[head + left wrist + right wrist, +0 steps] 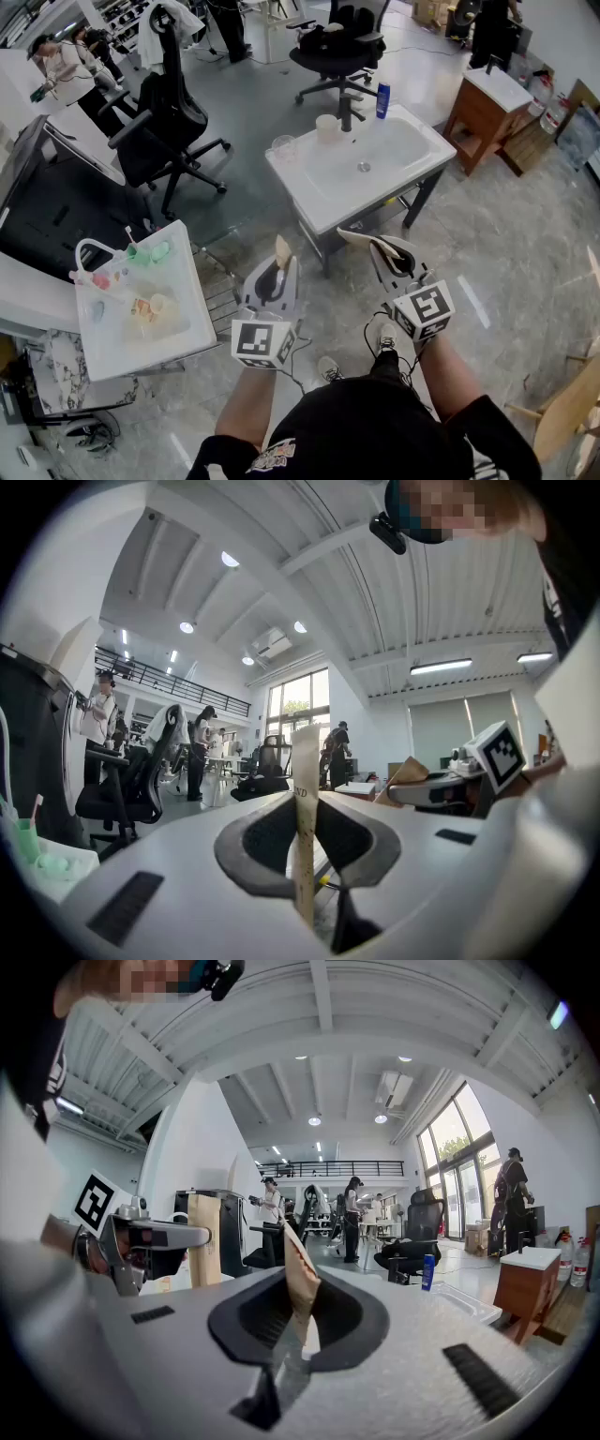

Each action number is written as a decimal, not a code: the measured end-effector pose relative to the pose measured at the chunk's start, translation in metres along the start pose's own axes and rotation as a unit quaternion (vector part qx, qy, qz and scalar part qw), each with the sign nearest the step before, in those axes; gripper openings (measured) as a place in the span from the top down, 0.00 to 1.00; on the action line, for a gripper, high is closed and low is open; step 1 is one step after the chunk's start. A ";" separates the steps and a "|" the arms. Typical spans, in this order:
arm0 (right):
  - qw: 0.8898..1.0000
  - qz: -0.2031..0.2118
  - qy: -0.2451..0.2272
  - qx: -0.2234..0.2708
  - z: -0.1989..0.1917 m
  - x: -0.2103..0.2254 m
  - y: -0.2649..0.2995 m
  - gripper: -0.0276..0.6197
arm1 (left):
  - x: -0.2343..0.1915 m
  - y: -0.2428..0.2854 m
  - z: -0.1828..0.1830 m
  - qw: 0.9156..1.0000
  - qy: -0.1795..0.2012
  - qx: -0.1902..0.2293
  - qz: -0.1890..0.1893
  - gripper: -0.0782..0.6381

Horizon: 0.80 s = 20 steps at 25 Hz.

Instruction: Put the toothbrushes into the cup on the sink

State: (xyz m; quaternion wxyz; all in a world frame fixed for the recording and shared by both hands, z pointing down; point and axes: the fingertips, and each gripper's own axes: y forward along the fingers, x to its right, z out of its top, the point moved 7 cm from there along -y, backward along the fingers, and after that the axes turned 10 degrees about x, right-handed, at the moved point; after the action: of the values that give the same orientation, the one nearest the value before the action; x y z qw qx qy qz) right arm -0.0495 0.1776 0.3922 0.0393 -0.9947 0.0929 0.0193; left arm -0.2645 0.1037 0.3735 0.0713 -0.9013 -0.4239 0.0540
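In the head view my left gripper (279,266) is shut on a tan paper-wrapped toothbrush (282,250) that sticks up past its tips. My right gripper (384,247) is shut on a second wrapped toothbrush (359,236), which points left. Both hang in front of the white sink (412,141), short of its near edge. A pale cup (326,127) stands on the sink's back rim beside the faucet (346,112). In the left gripper view the packet (305,799) stands upright between the jaws. In the right gripper view the other packet (300,1283) leans between the jaws.
A clear glass (283,146) and a blue bottle (382,99) also stand on the sink rim. A white side table (173,337) with small toiletries is at my left. Office chairs (169,122) and a wooden stand (487,103) surround the sink. People stand far off.
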 end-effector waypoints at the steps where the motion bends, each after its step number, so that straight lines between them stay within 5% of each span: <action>1: 1.000 -0.001 0.000 0.001 0.001 -0.001 0.000 0.89 | -0.001 -0.001 -0.003 1.000 0.000 0.003 -0.003 0.82; 20: 1.000 0.007 0.004 0.005 0.005 0.026 -0.009 0.89 | 0.022 0.018 -0.010 1.000 -0.003 0.002 0.000 0.82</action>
State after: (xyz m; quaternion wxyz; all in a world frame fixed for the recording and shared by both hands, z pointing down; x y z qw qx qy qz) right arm -0.0221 0.1816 0.3867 0.0440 -0.9938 0.1006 0.0149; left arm -0.2351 0.1083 0.3791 0.0721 -0.9009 -0.4241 0.0574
